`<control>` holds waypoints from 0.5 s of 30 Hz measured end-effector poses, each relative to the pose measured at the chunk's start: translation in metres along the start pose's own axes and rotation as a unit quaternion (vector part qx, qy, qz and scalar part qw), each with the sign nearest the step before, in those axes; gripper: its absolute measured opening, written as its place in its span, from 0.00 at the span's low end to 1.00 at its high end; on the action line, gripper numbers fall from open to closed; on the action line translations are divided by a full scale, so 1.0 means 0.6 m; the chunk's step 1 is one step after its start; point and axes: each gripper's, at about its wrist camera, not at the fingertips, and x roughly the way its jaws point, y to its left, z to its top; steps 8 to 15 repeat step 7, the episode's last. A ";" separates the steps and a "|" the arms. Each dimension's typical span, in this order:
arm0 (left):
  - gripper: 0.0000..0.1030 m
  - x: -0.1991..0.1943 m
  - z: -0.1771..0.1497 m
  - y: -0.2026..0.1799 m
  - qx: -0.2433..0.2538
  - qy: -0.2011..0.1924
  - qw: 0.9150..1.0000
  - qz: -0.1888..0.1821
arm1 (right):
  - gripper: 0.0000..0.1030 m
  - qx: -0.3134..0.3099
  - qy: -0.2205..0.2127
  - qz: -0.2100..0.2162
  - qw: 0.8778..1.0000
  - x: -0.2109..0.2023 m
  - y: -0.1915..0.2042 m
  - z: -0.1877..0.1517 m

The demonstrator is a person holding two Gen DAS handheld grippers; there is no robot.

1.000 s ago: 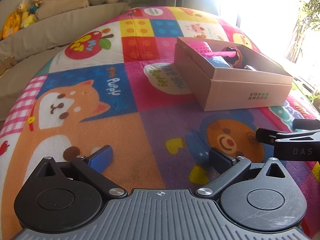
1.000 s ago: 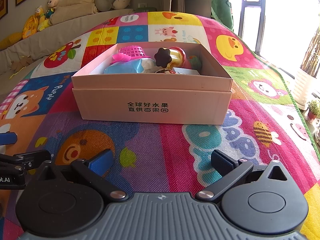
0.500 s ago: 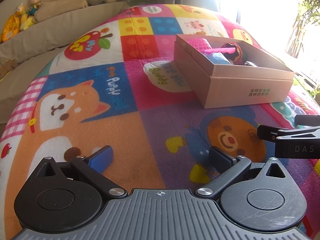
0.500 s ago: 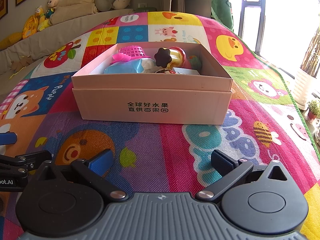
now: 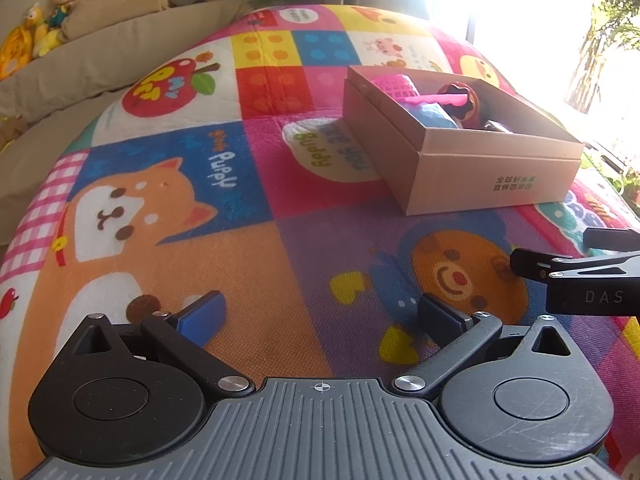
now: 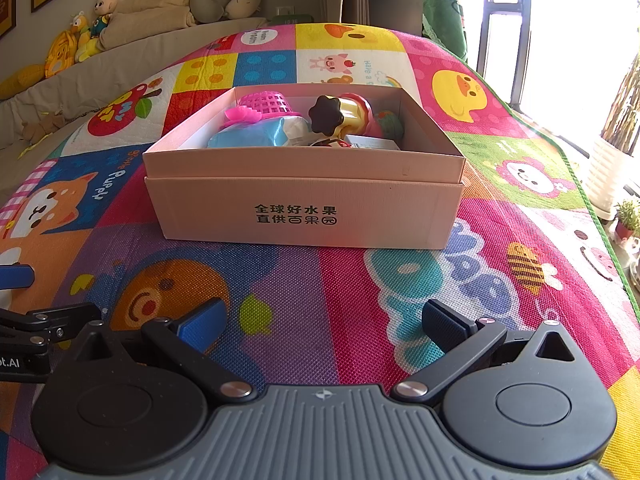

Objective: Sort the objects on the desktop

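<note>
A pink cardboard box [image 6: 304, 216] stands on the colourful play mat, straight ahead in the right wrist view and at the upper right in the left wrist view [image 5: 472, 184]. It holds several toys: a pink mesh basket [image 6: 266, 104], a blue packet [image 6: 248, 138], a yellow cup with a dark flower-shaped lid [image 6: 326, 114]. My left gripper [image 5: 320, 316] is open and empty over the mat. My right gripper [image 6: 324, 322] is open and empty in front of the box. Each gripper shows at the edge of the other's view.
The play mat [image 5: 180, 208] covers the surface. Beige cushions with plush toys [image 6: 92, 28] lie at the back left. A bright window and potted plants [image 6: 626, 216] are on the right past the mat's edge.
The left gripper's view has shifted slightly, so the box sits a little higher and nearer the right. The right gripper has not moved. Both stay open.
</note>
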 end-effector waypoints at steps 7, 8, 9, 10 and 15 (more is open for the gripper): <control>1.00 0.001 0.008 0.004 0.005 0.009 1.000 -0.013 | 1.00 0.000 0.000 0.000 1.000 0.000 0.000 0.000; 1.00 0.001 0.008 0.004 0.005 0.009 1.000 -0.013 | 1.00 0.000 0.000 0.000 1.000 0.000 0.000 0.000; 1.00 0.001 0.008 0.004 0.005 0.009 1.000 -0.013 | 1.00 0.000 0.000 0.000 1.000 0.000 0.000 0.000; 1.00 0.001 0.008 0.004 0.005 0.009 1.000 -0.013 | 1.00 0.000 0.000 0.000 1.000 0.000 0.000 0.000; 1.00 0.001 0.008 0.004 0.005 0.009 1.000 -0.013 | 1.00 0.000 0.000 0.000 1.000 0.000 0.000 0.000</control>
